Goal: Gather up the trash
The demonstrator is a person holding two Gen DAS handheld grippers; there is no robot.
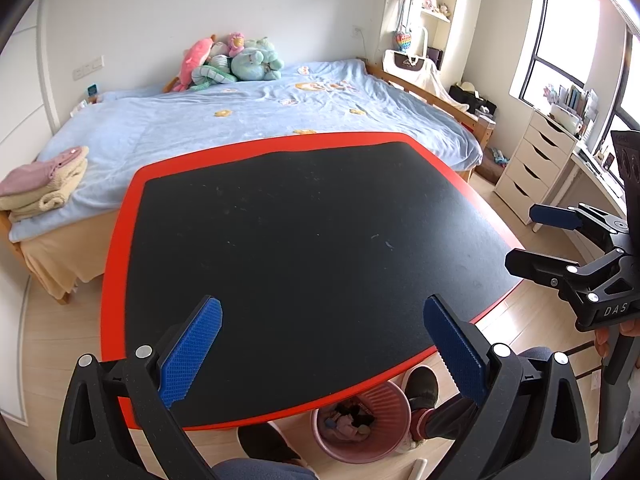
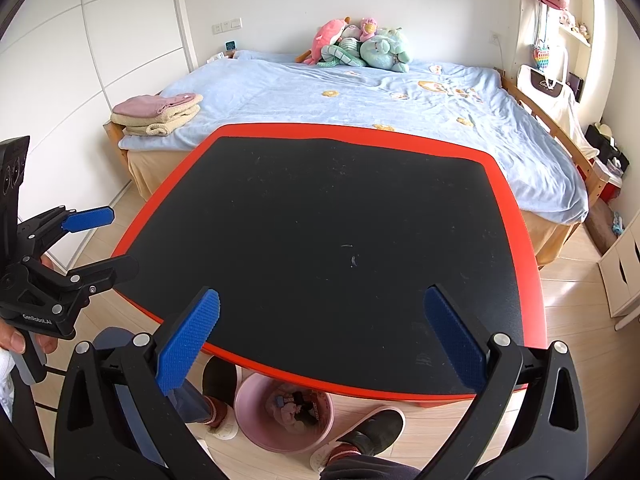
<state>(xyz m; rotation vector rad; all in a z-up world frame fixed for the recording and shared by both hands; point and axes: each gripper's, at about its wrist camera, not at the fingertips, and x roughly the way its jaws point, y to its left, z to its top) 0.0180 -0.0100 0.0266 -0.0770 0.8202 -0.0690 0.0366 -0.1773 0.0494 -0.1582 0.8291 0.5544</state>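
A black table with a red rim [image 1: 120, 264] [image 2: 532, 248] fills both views, its top bare. Under its near edge stands a pink bin [image 1: 394, 398] [image 2: 256, 438] holding crumpled trash [image 1: 350, 420] [image 2: 294, 406]. My left gripper [image 1: 322, 340] hovers open over the table's near edge, nothing between its blue pads. My right gripper [image 2: 320, 332] is open and empty too, above the near edge. Each gripper shows in the other's view: the right gripper [image 1: 520, 238] off the table's right side, the left gripper [image 2: 120, 240] off its left side, both with fingers spread.
A bed with a blue blanket [image 1: 240, 120] [image 2: 360, 92] lies behind the table, with plush toys [image 1: 236, 60] and folded towels [image 1: 44, 184] [image 2: 156, 114]. A white drawer unit [image 1: 536, 160] stands at the right. The person's slippered feet [image 1: 420, 392] [image 2: 368, 432] flank the bin.
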